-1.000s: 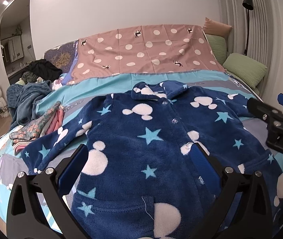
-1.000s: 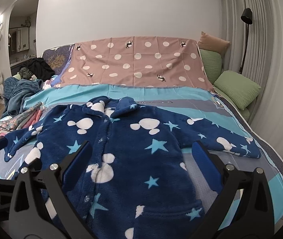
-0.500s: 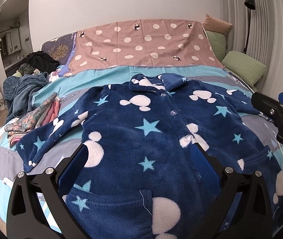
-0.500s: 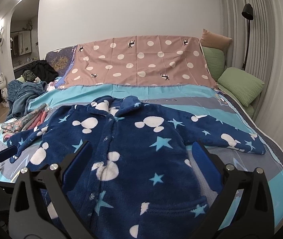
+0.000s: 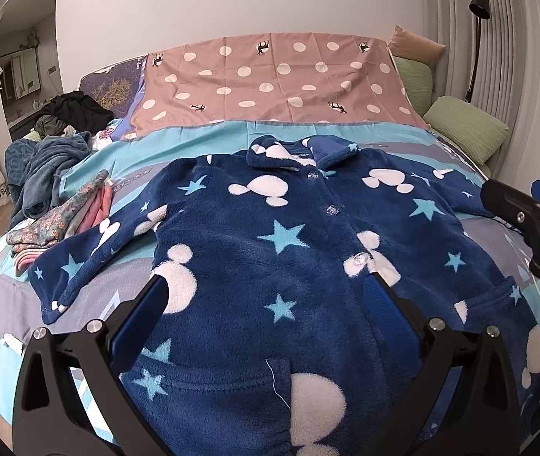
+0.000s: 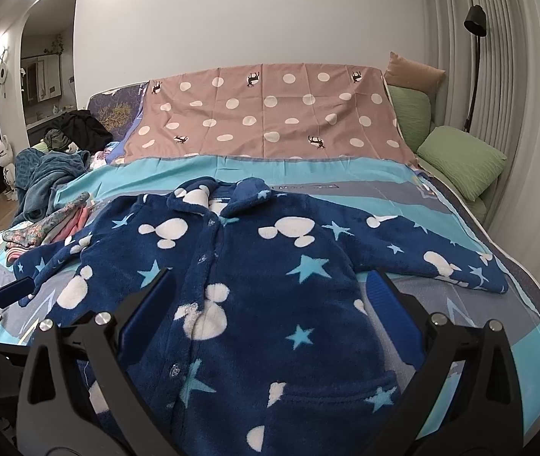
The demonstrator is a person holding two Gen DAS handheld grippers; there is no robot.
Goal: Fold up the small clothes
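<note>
Wide bed w/ teal-and-grey patterned cover (image 5: 201,140) (image 6: 460,228): near edge cut off by both frames, far end draped w/ a dusty-pink polka-dot sheet (image 5: 270,83) (image 6: 270,114). Navy fleece button-up jacket w/ white mouse heads and pale-blue stars (image 5: 270,250) (image 6: 270,273) lies flat, face up, mid-bed, collar toward the headboard, sleeves spread; its hem runs out of sight below both sets of tongs. Heap of blue-grey blankets and dark clothes (image 5: 49,152) (image 6: 53,159) at far left, items hard to tell apart. Small stack of floral and pink folded clothes (image 5: 60,220) (image 6: 45,230) beside the jacket's sleeve. Left tongs (image 5: 266,315) released, spread wide over the jacket front, holding nothing. Right tongs (image 6: 270,304) likewise released, over the jacket's other half; only partly seen at the left view's edge (image 5: 528,212).
</note>
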